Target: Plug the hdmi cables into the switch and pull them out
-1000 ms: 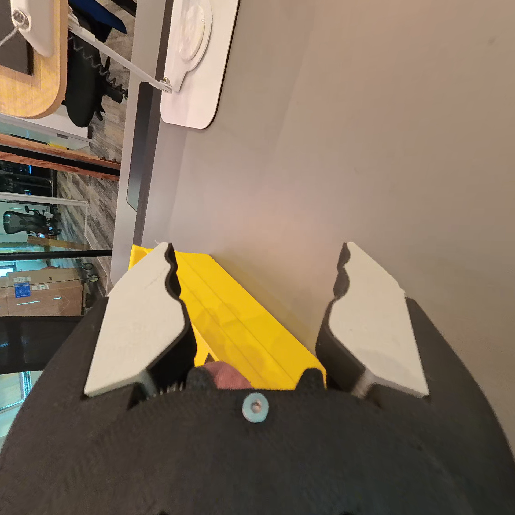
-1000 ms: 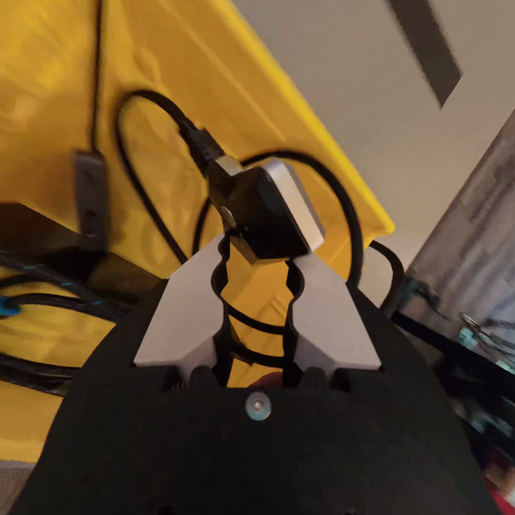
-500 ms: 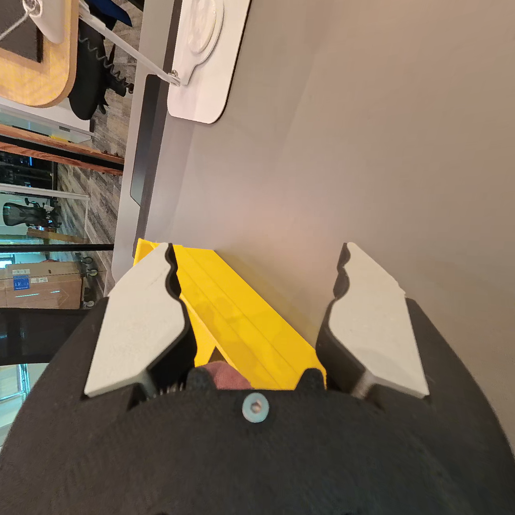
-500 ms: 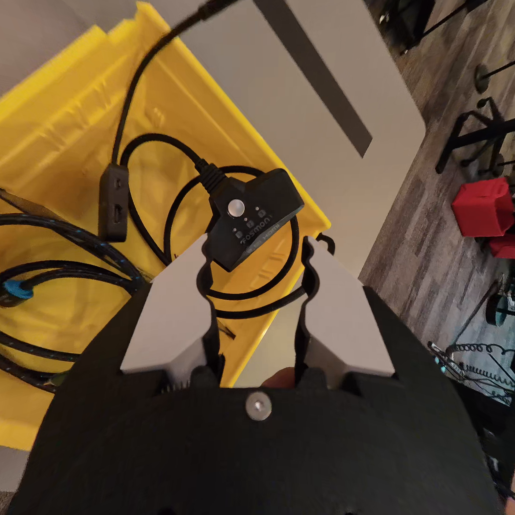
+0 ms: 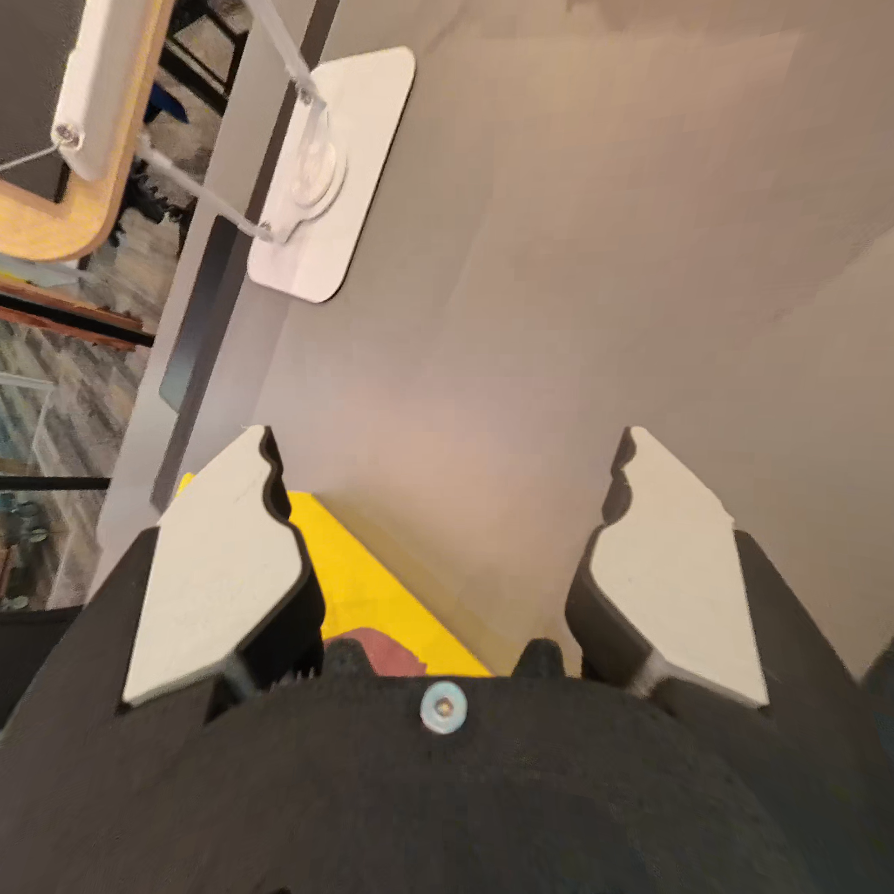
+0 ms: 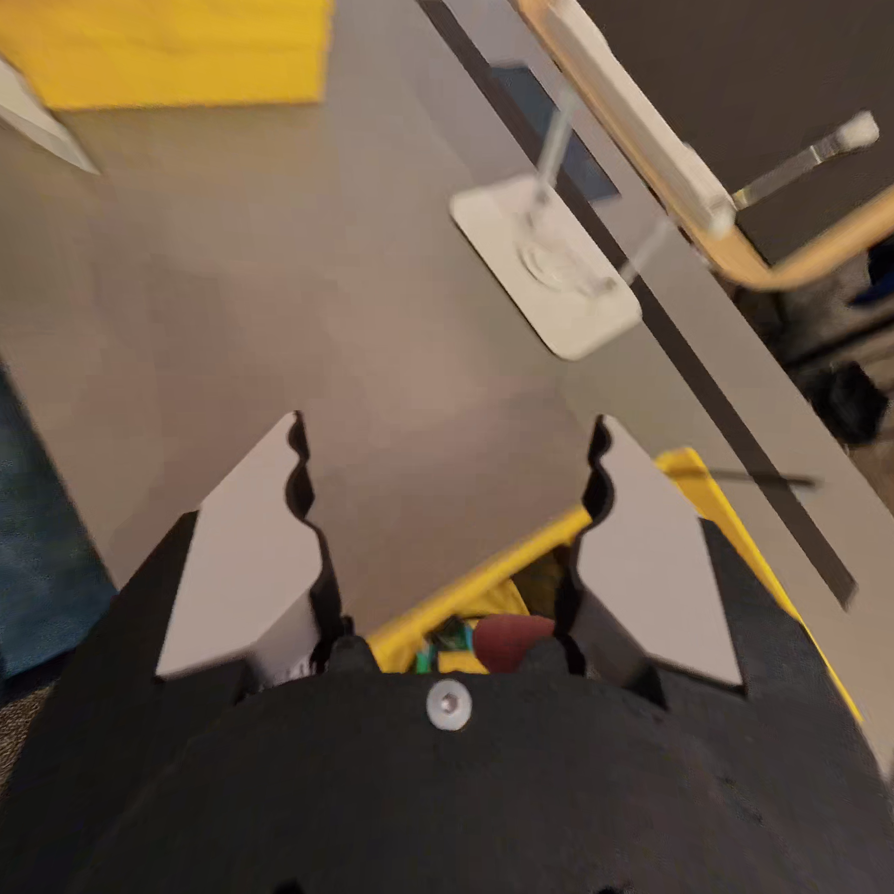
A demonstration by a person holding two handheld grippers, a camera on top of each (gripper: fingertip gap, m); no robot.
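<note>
Both hand-held grippers [image 5: 447, 442] [image 6: 447, 425] gape wide, empty, above a yellow bin [image 6: 484, 588].

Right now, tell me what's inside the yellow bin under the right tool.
Only a blurred green-and-dark bit shows inside the yellow bin. The open right tool covers the rest.

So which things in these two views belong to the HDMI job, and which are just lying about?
Job:
- left gripper, open, empty
- right gripper, open, empty
- yellow bin (cables, switch not visible)

Lying about:
- white lamp base
- second yellow bin
- grey table
</note>
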